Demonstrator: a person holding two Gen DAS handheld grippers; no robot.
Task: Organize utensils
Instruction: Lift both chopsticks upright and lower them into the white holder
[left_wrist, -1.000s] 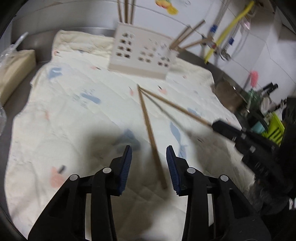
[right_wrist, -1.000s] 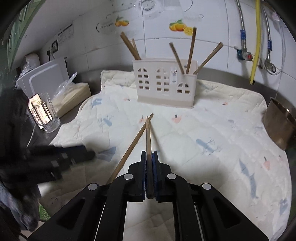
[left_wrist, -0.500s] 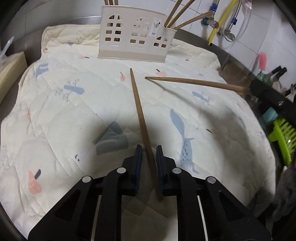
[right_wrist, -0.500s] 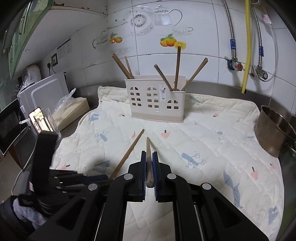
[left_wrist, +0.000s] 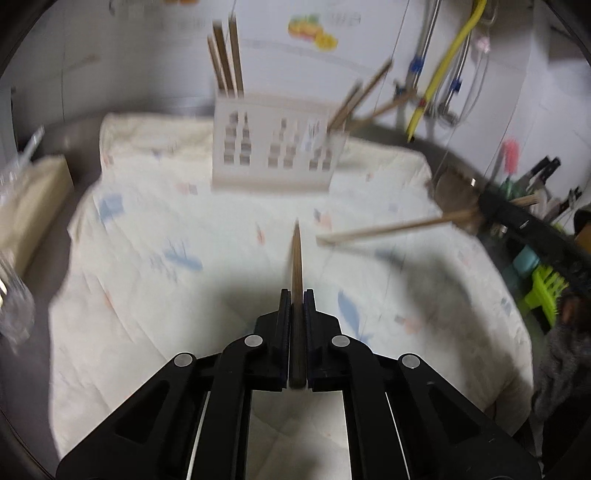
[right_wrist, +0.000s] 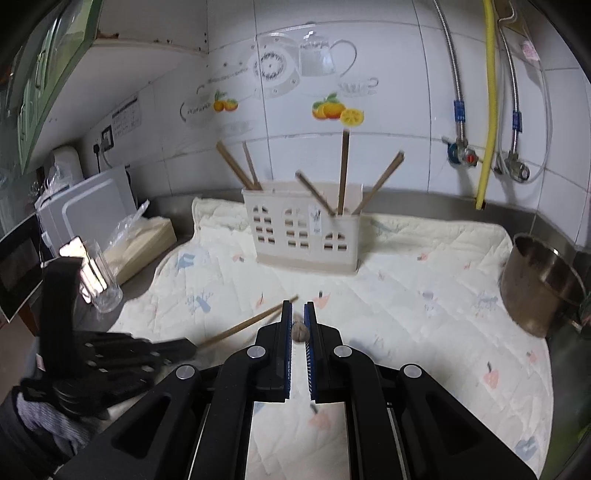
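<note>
Left gripper (left_wrist: 295, 295) clenched on chopstick (left_wrist: 296, 254), pointing up-frame toward holder (left_wrist: 273, 162) at upper centre for straight insertion; right gripper (right_wrist: 298, 308) pinching second chopstick (right_wrist: 300, 331) end-on, holder (right_wrist: 303, 236) mid-frame, both lifted off the quilted mat (right_wrist: 424, 295).

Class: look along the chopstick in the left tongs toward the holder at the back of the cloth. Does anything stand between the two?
Nothing visible does. The chopstick in the left tongs points toward the holder across bare cloth. The right tongs' chopstick hangs off to the right of that line.
</note>
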